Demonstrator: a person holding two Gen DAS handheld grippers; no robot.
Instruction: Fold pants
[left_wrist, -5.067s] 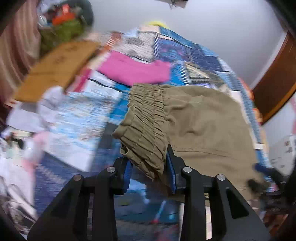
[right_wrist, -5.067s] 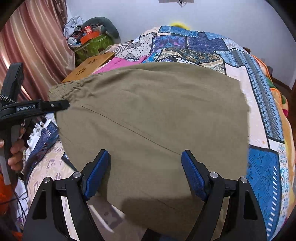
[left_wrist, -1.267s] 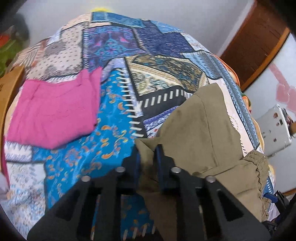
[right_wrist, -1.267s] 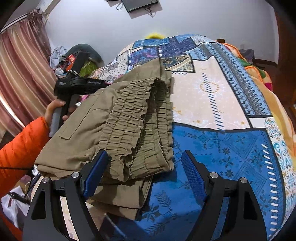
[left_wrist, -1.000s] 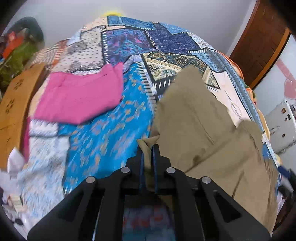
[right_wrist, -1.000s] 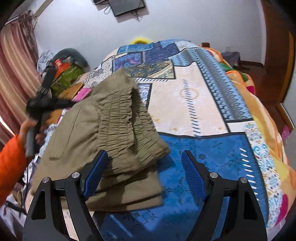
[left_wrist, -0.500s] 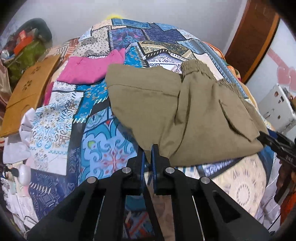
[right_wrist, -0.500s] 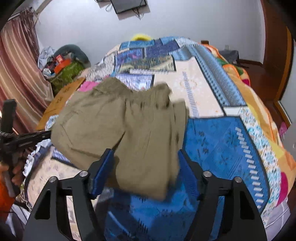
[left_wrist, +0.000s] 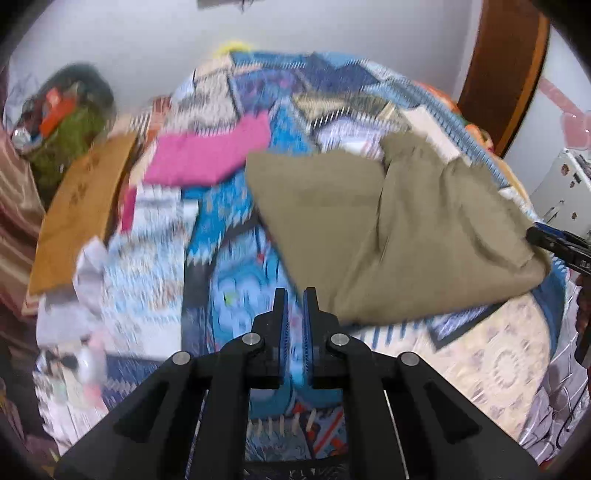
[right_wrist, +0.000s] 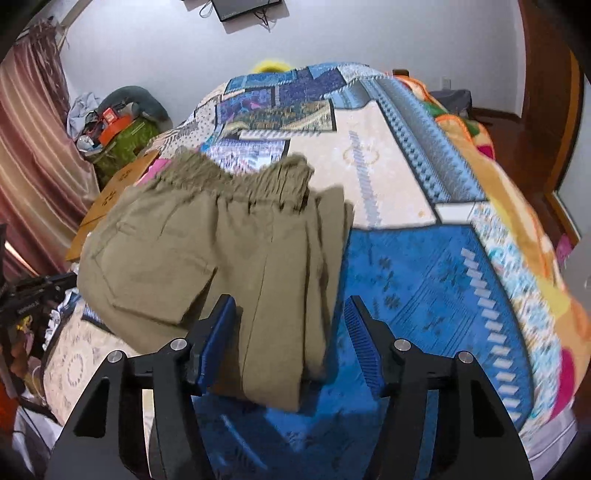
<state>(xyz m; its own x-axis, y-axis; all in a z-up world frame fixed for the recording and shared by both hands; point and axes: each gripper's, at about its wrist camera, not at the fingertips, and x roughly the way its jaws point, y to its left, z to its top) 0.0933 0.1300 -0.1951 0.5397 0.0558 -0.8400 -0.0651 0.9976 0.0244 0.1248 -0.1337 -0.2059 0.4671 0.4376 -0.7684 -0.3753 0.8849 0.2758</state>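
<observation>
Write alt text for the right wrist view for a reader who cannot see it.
Folded khaki pants lie on a patchwork bedspread, their near end between the blue pads of the right gripper, whose jaws have just been closing but do not yet press the cloth. Left of the bed are a striped curtain and piled clutter.

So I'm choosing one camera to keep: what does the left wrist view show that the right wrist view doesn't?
Only the left: the shut, empty left gripper and the whole pink cloth. Only the right: the waistband, a back pocket and the right gripper, fingers just closing around the fold, not yet pressing. Both: the pants, quilt and wooden board.
</observation>
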